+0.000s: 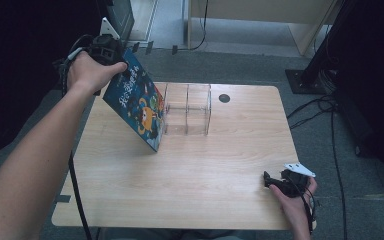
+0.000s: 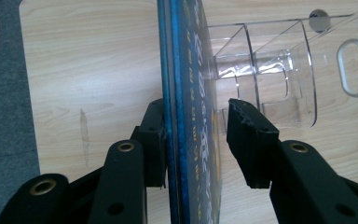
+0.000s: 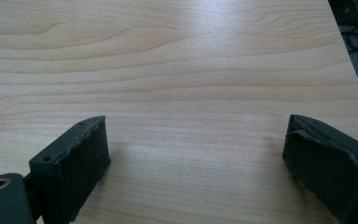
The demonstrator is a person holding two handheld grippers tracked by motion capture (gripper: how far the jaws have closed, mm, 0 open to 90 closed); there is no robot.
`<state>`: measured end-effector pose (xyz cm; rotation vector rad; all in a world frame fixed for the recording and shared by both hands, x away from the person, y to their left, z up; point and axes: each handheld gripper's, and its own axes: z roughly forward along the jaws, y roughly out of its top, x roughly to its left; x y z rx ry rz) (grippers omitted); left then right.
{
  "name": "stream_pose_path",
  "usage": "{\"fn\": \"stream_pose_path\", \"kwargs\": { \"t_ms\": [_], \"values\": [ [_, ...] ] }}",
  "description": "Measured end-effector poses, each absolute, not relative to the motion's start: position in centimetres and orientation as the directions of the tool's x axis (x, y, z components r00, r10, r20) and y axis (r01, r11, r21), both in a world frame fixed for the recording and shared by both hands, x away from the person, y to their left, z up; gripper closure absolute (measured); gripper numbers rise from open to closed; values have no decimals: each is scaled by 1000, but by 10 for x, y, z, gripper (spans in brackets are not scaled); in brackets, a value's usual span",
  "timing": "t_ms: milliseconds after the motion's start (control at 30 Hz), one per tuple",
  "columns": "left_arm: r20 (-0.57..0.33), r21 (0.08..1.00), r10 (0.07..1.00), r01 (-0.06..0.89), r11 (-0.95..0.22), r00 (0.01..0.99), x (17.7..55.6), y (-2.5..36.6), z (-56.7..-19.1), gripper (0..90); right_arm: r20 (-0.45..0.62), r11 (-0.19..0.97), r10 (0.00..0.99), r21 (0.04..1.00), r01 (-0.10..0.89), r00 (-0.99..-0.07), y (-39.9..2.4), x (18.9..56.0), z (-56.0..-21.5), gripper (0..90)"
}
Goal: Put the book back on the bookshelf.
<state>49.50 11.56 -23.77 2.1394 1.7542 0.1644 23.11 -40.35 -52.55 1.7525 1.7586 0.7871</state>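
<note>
The left gripper (image 2: 193, 140) stood open around the picture book (image 1: 136, 102), which leaned tilted against the clear organizer (image 1: 187, 110). Release appeared complete; seating the book upright remained. The right gripper (image 3: 193, 163) rested open on the table (image 1: 190, 170).

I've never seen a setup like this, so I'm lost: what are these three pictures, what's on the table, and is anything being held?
A person sits at a wooden table with a hand-held two-jaw tool in each hand. The high view looks down from above; the other two pictures come from cameras riding on each tool, looking along its black jaws.

On the table stands a clear plastic organizer with compartments. A blue picture book leans tilted against its left side.

The left gripper has the book's edge between its jaws, but only one jaw touches it; the other stands apart, so it isn't clamped. The right gripper rests open near the table's right front corner, holding nothing.
</note>
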Motion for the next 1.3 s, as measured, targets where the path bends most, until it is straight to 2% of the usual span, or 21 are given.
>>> {"fn": "stream_pose_path", "kwargs": {
  "t_ms": [467,600,933,1300],
  "values": [
    [-166,351,964,926,-141,210,492,120,-237,572,32,-10,999,724,690,-19,-403,231,-526,64],
    [-201,337,963,936,-106,181,492,122,-233,509,32,-10,999,724,690,-19,-403,231,-526,64],
    [-187,304,965,945,-121,184,487,126,-223,415,32,-9,999,723,690,-20,-403,231,-526,64],
    [-243,288,958,955,-75,149,480,143,-207,265,32,-9,999,724,690,-20,-403,231,-526,64]
  ]
}}
